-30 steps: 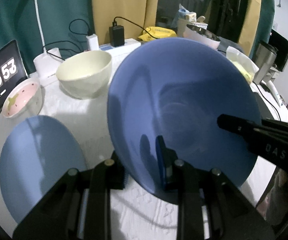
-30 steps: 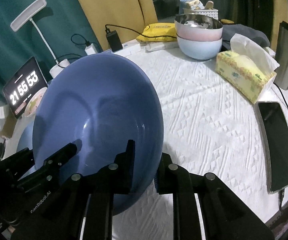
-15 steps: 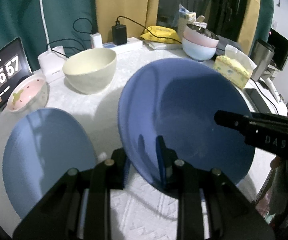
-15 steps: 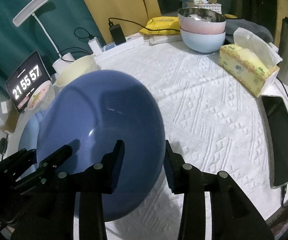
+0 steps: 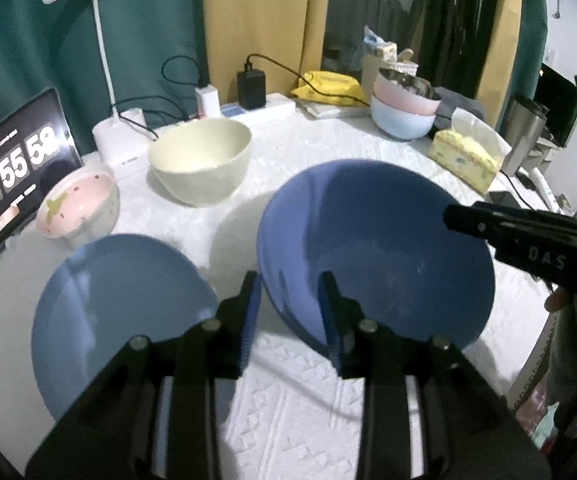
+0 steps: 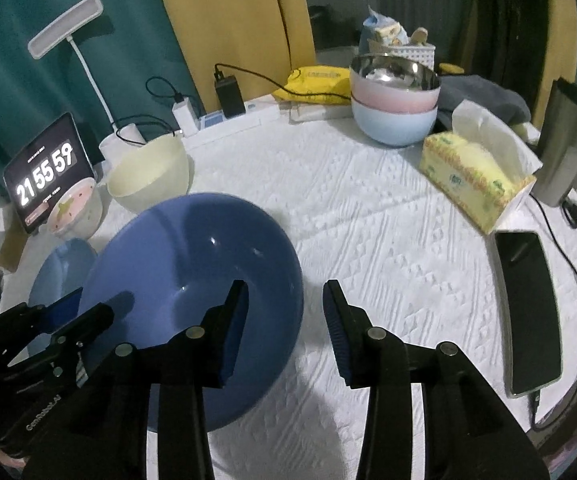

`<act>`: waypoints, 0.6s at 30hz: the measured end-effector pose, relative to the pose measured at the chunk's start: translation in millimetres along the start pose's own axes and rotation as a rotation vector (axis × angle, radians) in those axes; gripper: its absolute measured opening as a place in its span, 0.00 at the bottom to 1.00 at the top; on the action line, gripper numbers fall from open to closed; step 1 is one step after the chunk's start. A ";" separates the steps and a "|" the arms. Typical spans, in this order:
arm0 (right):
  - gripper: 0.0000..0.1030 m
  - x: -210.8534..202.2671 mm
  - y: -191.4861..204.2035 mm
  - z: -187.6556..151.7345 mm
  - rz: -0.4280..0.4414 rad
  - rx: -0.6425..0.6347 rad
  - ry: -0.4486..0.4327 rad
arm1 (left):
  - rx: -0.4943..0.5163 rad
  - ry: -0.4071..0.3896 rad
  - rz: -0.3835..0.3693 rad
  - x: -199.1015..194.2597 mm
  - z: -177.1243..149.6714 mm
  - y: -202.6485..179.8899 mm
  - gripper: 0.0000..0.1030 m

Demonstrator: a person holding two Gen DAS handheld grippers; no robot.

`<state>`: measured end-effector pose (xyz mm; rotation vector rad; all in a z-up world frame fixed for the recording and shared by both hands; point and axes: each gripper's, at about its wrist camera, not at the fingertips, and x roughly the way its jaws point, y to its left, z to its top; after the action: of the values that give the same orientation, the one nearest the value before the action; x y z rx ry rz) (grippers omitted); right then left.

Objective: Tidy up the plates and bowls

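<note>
A large dark blue bowl (image 5: 376, 256) (image 6: 192, 280) sits upright on the white tablecloth. My left gripper (image 5: 288, 280) straddles its near left rim, one finger inside and one outside; its jaws are opening and the pads no longer press on the wall. My right gripper (image 6: 285, 286) is open across the bowl's right rim without touching it. One of its fingers (image 5: 504, 228) reaches over the bowl from the right. A light blue plate (image 5: 120, 312) lies flat just left of the bowl.
A cream bowl (image 5: 200, 160) and a pink strawberry bowl (image 5: 76, 204) stand behind the plate, by a tablet clock (image 5: 12, 172). Stacked pink, pale blue and steel bowls (image 6: 392, 108) are at the back right. A tissue box (image 6: 472, 176), phone (image 6: 528, 320) and steel cup (image 6: 568, 148) line the right edge.
The blue bowl came down from a steep tilt, held by both grippers, to rest on the cloth. My right gripper opened off its rim, and the left jaws have loosened slightly.
</note>
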<state>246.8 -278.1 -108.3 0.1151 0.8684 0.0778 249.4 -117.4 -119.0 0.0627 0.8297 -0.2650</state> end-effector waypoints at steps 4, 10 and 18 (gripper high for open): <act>0.40 -4.3 2.8 5.0 -0.004 -0.008 -0.015 | -0.005 -0.028 -0.010 -10.3 5.8 4.2 0.44; 0.40 -8.9 9.8 14.7 -0.002 -0.025 -0.034 | -0.026 -0.053 -0.007 -18.5 15.4 13.6 0.44; 0.40 -10.2 22.2 28.4 0.006 -0.048 -0.049 | -0.051 -0.074 0.000 -24.0 28.5 28.2 0.44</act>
<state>261.5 -259.2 -79.5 0.0744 0.8168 0.1005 261.8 -89.6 -83.5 0.0048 0.7630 -0.2447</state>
